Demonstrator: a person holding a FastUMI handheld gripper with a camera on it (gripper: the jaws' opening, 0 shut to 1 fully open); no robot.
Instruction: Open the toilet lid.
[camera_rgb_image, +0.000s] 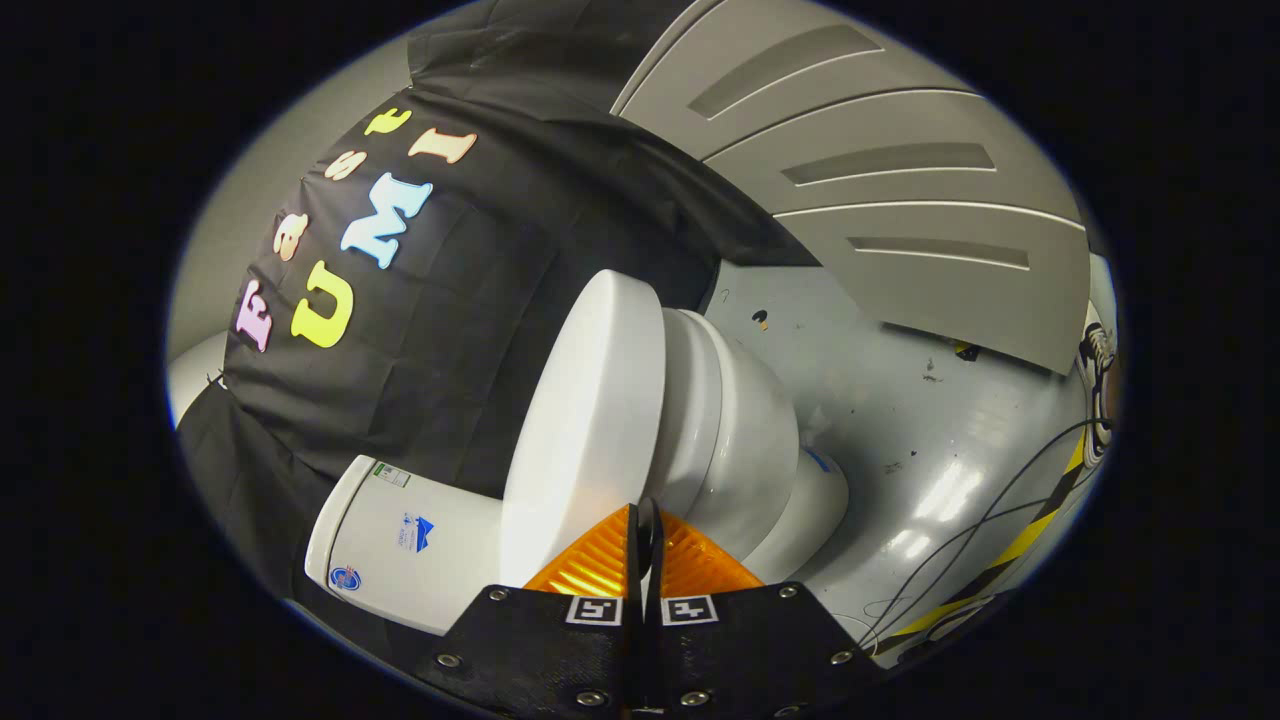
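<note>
My tongs (645, 525) were pressed together with nothing between them, tips just short of the toilet lid (590, 420). It lay flat on the bowl (740, 440), so I judged the lifting undone.

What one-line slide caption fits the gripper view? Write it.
Closed claw pointing at the glossy white ceramic toilet, its white plastic lid down, on a grey floor.

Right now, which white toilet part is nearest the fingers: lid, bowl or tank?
The lid, the flat slab just ahead of the shut fingers; the bowl sits beyond it, the stickered tank beside.
</note>
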